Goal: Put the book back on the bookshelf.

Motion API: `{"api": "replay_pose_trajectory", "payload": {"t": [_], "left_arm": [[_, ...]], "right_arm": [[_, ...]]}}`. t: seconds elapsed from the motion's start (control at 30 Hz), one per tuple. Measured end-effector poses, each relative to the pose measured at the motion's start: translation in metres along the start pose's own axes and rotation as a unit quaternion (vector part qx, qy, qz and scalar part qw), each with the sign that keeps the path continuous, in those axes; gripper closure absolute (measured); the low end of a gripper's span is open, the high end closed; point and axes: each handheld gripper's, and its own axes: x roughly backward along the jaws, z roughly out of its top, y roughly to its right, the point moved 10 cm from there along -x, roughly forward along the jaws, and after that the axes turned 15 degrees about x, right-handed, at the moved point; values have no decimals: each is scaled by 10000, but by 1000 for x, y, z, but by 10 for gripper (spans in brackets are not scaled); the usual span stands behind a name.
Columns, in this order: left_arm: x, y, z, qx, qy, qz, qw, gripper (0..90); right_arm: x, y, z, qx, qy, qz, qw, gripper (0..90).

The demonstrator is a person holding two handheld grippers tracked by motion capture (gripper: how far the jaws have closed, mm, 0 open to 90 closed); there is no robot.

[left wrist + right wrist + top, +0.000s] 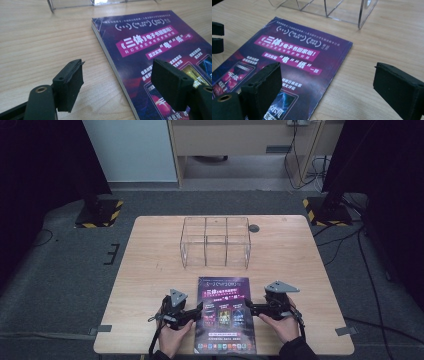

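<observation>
purple glossy-covered booklet with pink title bands and white print [223,312] lies flat on the pale wood-grain worktop [145,270], near the front edge, cover up, long side running away from the person.

left hand-held gripper [199,311] sits at the booklet's left edge, low over the worktop, pointing inward toward the cover. in the left gripper view its two black jaws stand wide apart: one over bare wood, the other over the purple cover, with the booklet's [150,55] left edge and its stack of white pages running between them. pads not pressing on anything; nothing gripped.

right hand-held gripper [248,307] mirrors it at the booklet's right edge. in the right gripper view the jaws are spread wide, one above the cover [294,57], the other above bare wood, the right edge of the booklet between them. nothing gripped.

clear acrylic box divided into compartments [216,241] stands on the worktop just beyond the booklet's far end, apart from it.

each hand [176,336] holds its gripper from behind.
</observation>
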Motion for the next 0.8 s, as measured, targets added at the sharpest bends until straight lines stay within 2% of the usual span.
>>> {"api": "replay_pose_trajectory", "payload": {"t": [0.17,0.2,0.63,0.8], "left_arm": [[-4,1,-5,-6,-91,-9,10000,272],[-7,3,-8,44,-147,-26,9999,277],[-18,8,-18,-45,-322,52,9995,305],[-21,9,-17,-43,-278,52,9996,310]], "right_arm": [[-5,-6,-6,43,-94,80,9999,100],[-6,-7,-6,76,-96,91,9999,103],[-18,-24,-21,153,-352,325,9987,152],[-22,-27,-25,220,-442,340,9982,171]]}}
